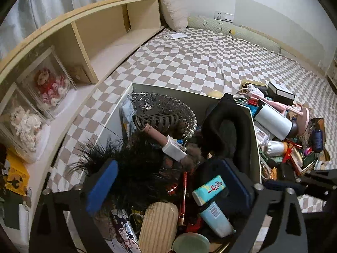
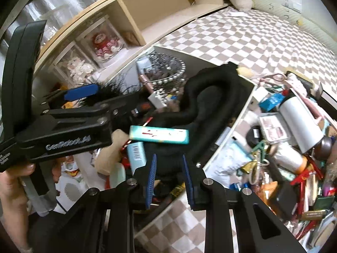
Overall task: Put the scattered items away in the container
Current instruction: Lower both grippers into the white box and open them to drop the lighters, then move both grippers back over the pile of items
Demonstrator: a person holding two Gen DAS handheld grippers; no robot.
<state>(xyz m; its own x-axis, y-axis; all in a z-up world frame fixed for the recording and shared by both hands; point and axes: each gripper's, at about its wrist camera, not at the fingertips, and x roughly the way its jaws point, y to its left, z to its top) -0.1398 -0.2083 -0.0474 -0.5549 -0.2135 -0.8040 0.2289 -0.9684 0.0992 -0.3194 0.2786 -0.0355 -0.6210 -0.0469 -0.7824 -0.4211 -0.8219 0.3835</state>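
Note:
The white container (image 1: pixel 168 88) (image 2: pixel 231 130) on the checkered bed is crammed with things: a black padded roll (image 1: pixel 227 124) (image 2: pixel 210 97), a beaded hoop (image 1: pixel 168 105), black feathers (image 1: pixel 137 164) and a wooden case (image 1: pixel 160 225). A teal box (image 1: pixel 209 189) (image 2: pixel 159 136) lies on a pale blue tube (image 1: pixel 217 219) inside it. My left gripper (image 1: pixel 168 181) (image 2: pixel 105 97) hangs over the container, jaws spread wide, the teal box loose between them. My right gripper (image 2: pixel 169 177) is open above the container's near edge, nothing between its blue pads (image 2: pixel 151 179). Scattered items (image 1: pixel 290 147) (image 2: pixel 284 158) lie piled to the right.
The pile holds a white tumbler (image 1: pixel 273 122) (image 2: pixel 301 120), a black box (image 1: pixel 280 92) and a pink stand (image 1: pixel 303 116). A wooden shelf (image 1: pixel 101 33) with clear doll cases (image 1: pixel 48 80) runs along the left. A person's hand (image 2: pixel 12 189) grips the left tool.

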